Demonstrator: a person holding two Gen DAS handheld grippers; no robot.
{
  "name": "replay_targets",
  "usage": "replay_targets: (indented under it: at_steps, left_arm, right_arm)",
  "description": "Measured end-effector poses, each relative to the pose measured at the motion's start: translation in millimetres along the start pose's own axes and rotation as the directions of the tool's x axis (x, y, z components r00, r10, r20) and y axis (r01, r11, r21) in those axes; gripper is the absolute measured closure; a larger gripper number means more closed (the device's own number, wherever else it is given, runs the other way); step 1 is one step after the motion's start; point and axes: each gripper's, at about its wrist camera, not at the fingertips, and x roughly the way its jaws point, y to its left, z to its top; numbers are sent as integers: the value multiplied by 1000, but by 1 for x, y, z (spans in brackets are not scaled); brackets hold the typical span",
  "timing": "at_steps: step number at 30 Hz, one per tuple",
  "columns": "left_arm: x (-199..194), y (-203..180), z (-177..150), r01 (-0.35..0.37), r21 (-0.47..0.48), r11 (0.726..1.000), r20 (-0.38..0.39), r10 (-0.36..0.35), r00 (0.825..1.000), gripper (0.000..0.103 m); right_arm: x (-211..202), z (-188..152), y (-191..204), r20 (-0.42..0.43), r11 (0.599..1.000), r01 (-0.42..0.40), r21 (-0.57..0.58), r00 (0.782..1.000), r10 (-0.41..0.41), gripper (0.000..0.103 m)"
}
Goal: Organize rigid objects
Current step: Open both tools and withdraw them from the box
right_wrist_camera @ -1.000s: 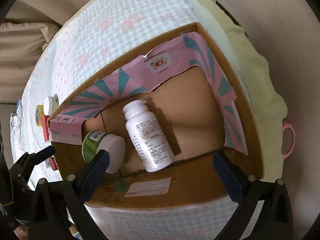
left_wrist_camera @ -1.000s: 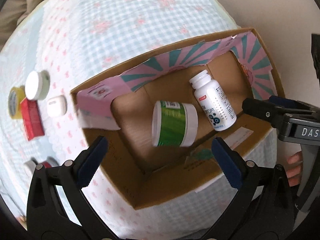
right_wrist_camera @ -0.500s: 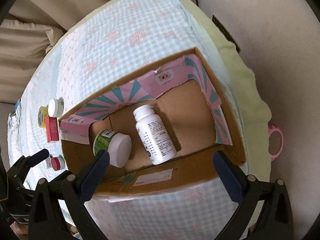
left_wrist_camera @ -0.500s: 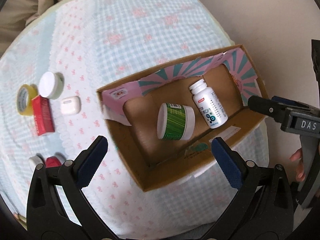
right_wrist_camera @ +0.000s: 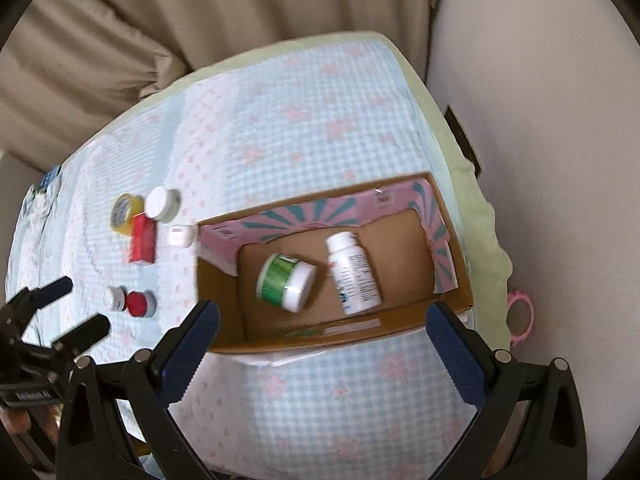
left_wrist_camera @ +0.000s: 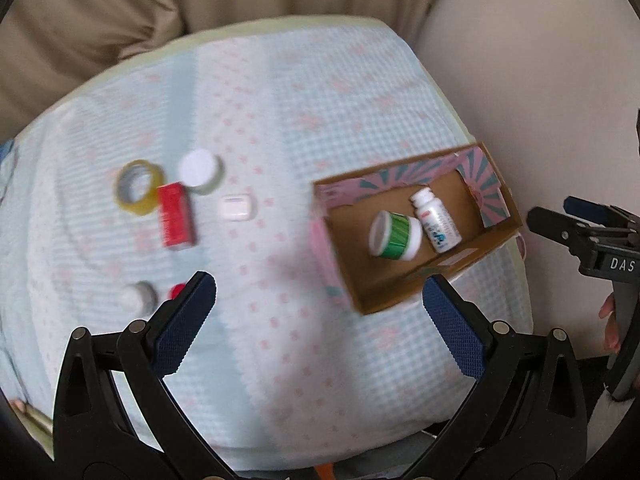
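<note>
Place: home, bedroom or living room
Evidence: blue gingham floral-print cloth (left_wrist_camera: 320,128) over a soft cushion; beige pleated fabric (right_wrist_camera: 200,20) behind; household bits

Gingham-covered bed (right_wrist_camera: 304,92) with cardboard box (right_wrist_camera: 320,342), tape roll (left_wrist_camera: 138,186), red carton (left_wrist_camera: 176,221)

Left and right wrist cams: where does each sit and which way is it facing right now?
Left wrist: rides the left hand-held gripper, looking down the bed at the loose items, such as the red box; box to the right. Own open fingers below; right hand-held gripper at right edge.
Right wrist: rides the right hand-held gripper, looking down into the box. Own open fingers below; left hand-held gripper at left edge.
Shared: box, green jar, white bottle.
</note>
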Motion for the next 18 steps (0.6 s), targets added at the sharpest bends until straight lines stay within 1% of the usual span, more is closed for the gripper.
replay_targets:
  at_steps: [1,5,8,9,13,18]
  left_arm:
    - [-7,6,-4,-6,-5,1000,9,6,1000,0]
    - [-45,52,-23,-51,-30,998,63,52,997,0]
    - [-63,83,-36,-69,-48,996,81,72,994,0]
    - [-72,100,-43,-74,-59,996,91,79,993,0]
    - [-94,147,-62,-70,-83,994,123,80,989,0]
    - [-112,209,-78,-102,-86,991,135,113,984,0]
  right_arm:
    - [-7,-2,9,9,1000,5,-14,1000,-5,0]
    - [-32,-12,52,46,998,22,-55,999,-20,0]
    - [-46,-21,85,70,998,19,-66,997,-15,0]
    - [-48,-24,94,74,998,18,-66,997,-13,0]
    - [-58,-35,137,100,998,23,-64,995,-17,0]
    - [-58,-47,189,103,998,16,-60,995,-10,0]
